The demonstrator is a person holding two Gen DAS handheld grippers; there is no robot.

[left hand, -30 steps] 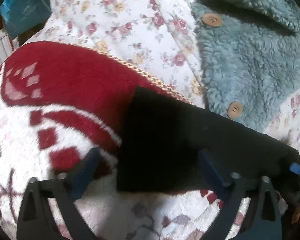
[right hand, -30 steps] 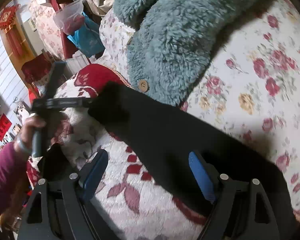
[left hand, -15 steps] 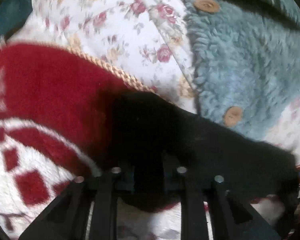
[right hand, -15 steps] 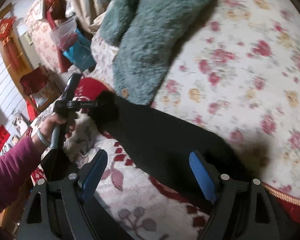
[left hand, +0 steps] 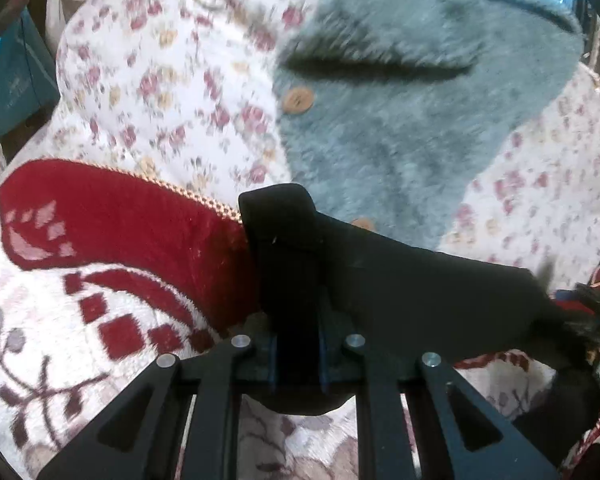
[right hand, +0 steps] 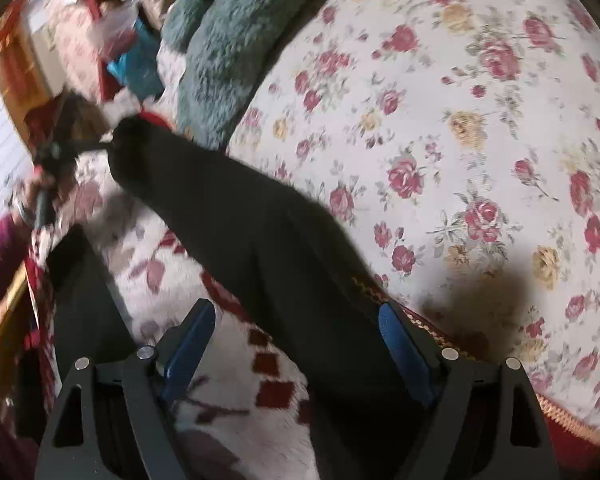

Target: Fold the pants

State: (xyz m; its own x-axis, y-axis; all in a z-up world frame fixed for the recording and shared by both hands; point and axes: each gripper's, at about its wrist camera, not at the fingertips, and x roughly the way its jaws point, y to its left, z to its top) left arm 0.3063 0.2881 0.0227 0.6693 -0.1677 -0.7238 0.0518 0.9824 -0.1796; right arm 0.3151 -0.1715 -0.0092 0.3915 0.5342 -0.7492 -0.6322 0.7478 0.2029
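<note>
Here we see the black pants [left hand: 380,280] stretched as a long dark band across the bed, one end at our left gripper [left hand: 296,360] and the rest running off toward the right edge of the left wrist view. That end passes straight between the left fingers [left hand: 270,356], which are clenched on the cloth, and a short flap of it curls up and stands beyond the tips. In the right wrist view the same pants [right hand: 260,232] run from the far left gripper [right hand: 56,152], held by our left hand [right hand: 40,188], down to the bottom of the frame. There they lie between the blue pads [right hand: 188,344] of our right gripper [right hand: 296,344], whose fingers stand wide apart with the fabric filling the right part of the gap; whether the right pad touches it we cannot tell. Under the pants lies a red and white fleece blanket [left hand: 100,280] with a braided golden edge [left hand: 172,188]. Beyond that edge spreads a white quilt with roses [right hand: 460,140]. A teal fluffy jacket [left hand: 420,100] with wooden buttons [left hand: 298,100] rests on the quilt just behind the gripped end. A blue bag [left hand: 16,80] sits at the far left beside the bed.
</note>
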